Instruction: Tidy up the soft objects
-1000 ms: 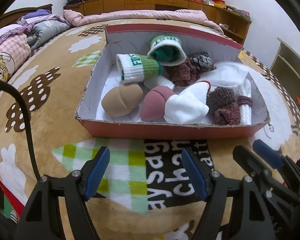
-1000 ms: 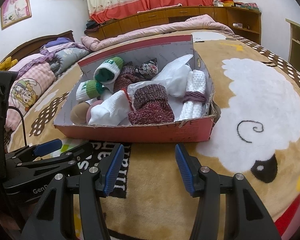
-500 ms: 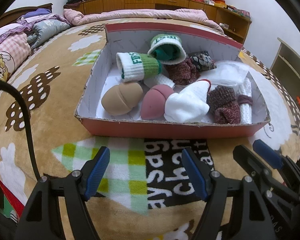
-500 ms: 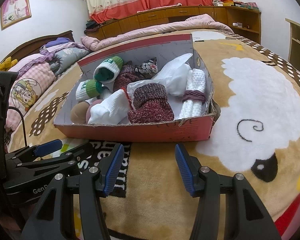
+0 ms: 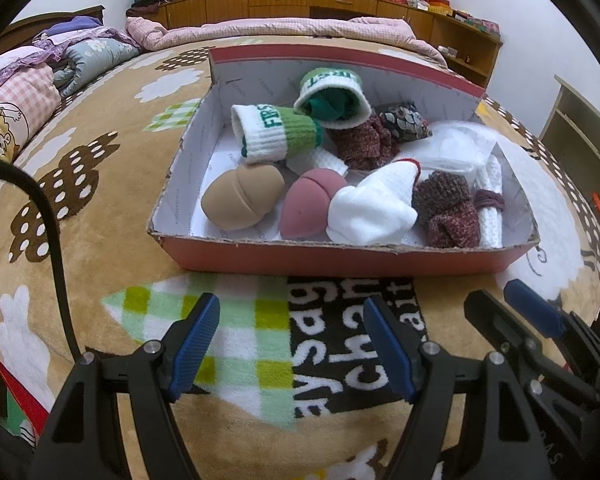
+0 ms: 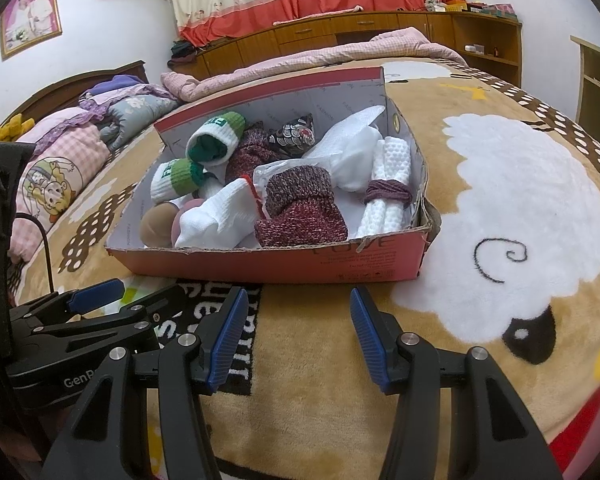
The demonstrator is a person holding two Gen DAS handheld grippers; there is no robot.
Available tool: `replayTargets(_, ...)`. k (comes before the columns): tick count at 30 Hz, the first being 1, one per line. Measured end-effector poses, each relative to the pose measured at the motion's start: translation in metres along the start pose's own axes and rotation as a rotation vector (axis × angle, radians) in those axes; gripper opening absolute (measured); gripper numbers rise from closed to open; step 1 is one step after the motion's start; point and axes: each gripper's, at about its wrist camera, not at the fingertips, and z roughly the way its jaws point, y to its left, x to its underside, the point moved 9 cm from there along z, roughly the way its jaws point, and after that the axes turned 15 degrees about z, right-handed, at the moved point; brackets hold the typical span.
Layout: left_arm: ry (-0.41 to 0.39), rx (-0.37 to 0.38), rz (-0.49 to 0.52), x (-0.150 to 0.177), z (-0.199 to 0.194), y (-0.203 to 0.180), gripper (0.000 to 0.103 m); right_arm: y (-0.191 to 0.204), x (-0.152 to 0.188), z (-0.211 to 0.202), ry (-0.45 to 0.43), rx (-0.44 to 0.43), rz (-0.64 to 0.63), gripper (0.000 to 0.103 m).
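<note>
A red cardboard box sits on the patterned bed blanket, filled with several rolled socks. Inside lie a tan sock ball, a pink sock ball, a white sock, two green-and-white rolls, maroon knit socks and a white waffle roll tied with a band. My left gripper hovers open in front of the box, nothing between its blue pads. To its right, my right gripper also stands open and empty before the box's near wall.
The blanket covers the whole bed around the box. Folded quilts and a pillow lie at the far left. Wooden cabinets line the back wall. A black cable arcs at the left.
</note>
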Motion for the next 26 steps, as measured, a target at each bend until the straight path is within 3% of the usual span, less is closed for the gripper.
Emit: replayTargets(26,0.004,0.004,0.000,0.0006,-0.0018,-0.0012,0.078,-0.0004,0.0005,-0.0010,0.000,0.001,-0.002,0.054)
